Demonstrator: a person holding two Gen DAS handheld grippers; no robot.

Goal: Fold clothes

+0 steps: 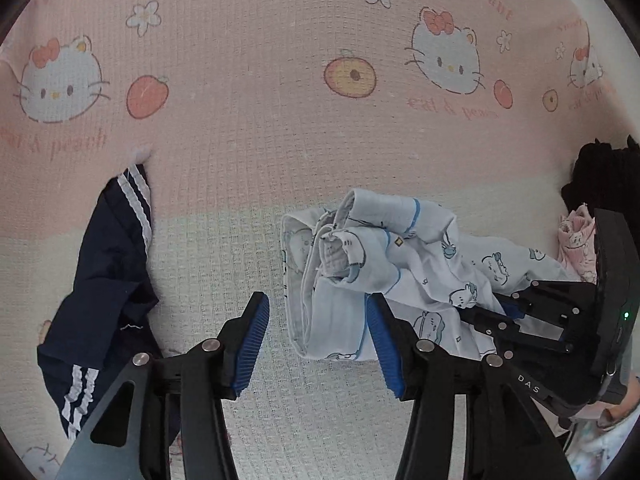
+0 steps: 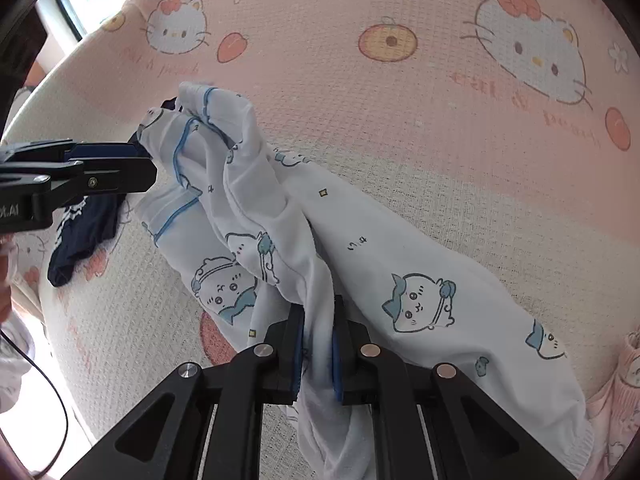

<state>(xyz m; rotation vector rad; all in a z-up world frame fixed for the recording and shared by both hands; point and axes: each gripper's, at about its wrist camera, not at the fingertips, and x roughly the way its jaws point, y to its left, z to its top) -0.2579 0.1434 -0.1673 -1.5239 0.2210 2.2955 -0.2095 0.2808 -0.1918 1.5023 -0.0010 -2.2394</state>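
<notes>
Pinching a bunched fold of the white cartoon-print garment (image 2: 400,264) in my right gripper (image 2: 316,344), I anchor that end on the bed cover (image 1: 280,128) while my left gripper (image 1: 316,344) stands spread beside its rolled end, gripping nothing.

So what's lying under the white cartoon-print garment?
The white garment rests on the pink cat-print blanket. Whatever else its bunched folds cover is hidden.
</notes>
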